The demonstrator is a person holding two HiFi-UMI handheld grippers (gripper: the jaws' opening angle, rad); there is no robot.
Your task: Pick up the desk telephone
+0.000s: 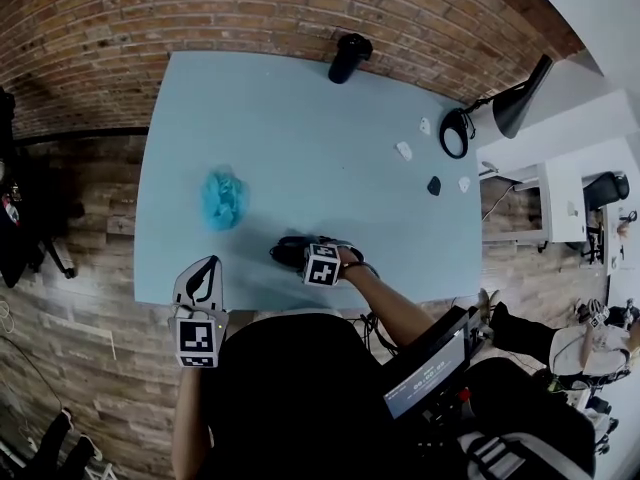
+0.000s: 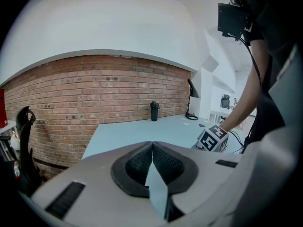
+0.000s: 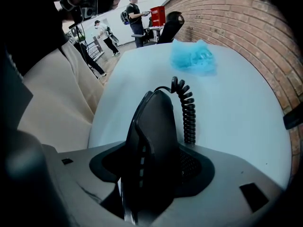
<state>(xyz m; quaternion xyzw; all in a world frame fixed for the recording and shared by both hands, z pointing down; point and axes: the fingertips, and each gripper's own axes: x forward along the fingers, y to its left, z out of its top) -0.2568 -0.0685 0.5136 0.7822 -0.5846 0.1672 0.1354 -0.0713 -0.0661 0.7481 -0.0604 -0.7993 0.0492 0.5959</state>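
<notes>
Your right claw is clenched on the desk telephone, a smooth black piece standing on edge between the jaws, with a black coiled cord running up beside it. In the head view the telephone is over the near edge of the pale blue tabletop. Your left claw is pressed shut on nothing, at the tabletop's near left corner. A crumpled blue bag lies mid-table; a black bottle and a desk lamp stand at the far side. Beyond that are a brick wall and a wood floor.
</notes>
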